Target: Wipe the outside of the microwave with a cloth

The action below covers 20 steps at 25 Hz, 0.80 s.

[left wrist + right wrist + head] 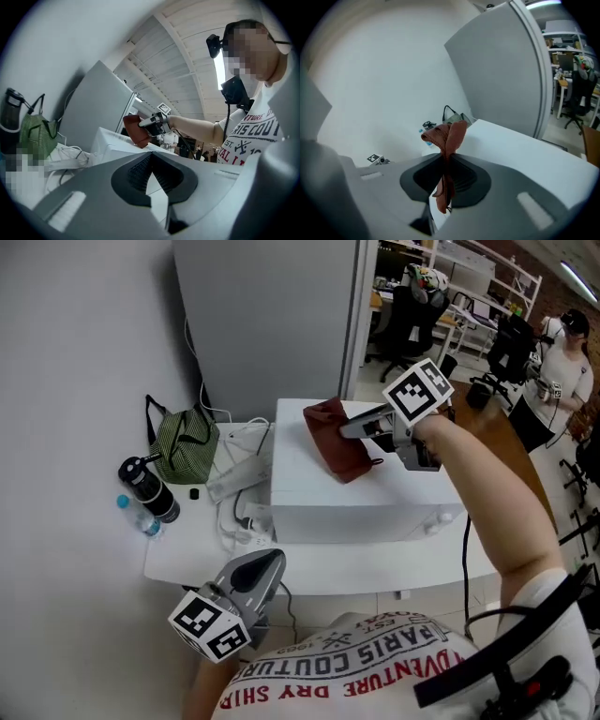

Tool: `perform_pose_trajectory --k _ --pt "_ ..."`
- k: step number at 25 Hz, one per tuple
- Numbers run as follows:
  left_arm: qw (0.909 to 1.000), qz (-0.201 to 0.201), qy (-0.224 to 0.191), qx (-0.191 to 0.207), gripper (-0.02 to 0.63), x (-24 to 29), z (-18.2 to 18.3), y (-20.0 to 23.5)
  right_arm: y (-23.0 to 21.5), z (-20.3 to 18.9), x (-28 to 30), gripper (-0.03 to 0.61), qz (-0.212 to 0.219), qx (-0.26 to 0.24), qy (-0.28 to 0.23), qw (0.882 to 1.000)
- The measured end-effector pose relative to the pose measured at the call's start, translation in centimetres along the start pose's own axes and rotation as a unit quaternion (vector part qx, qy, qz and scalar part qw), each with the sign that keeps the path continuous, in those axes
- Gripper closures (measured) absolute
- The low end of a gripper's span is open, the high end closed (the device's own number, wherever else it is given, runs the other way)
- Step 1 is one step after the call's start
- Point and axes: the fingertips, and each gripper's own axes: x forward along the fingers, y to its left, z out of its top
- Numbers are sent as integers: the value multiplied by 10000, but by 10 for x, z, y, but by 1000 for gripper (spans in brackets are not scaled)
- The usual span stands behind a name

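Cloth [449, 140] pinched between right gripper [446, 161] fingers, over microwave [375, 488].

The microwave [366, 502] sits on the desk [187, 559], with the cloth [337, 442] on top, in the right hand-held gripper [352, 430]. To its left stand a bag [183, 444] and a bottle [148, 488]. The left hand-held gripper [258, 568] hangs before the desk.
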Motion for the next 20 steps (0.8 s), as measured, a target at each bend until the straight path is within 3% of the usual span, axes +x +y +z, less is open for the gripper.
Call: perform_pose_trajectory --k 7,11,15,20 --pt "9954 925 -227 -87 612 -67 -7 28 26 16 88 541 367 -327 475 9977" --pt "9915 1253 -314 -177 612 -92 -7 33 19 17 117 541 119 -487 867 9950" --pt "9897 1373 -341 -235 612 -101 -9 38 -3 13 124 541 -206 -496 1076 9927" --pt "9921 1195 -258 -269 612 -87 -11 38 -32 8 107 541 -462 -210 1001 9937"
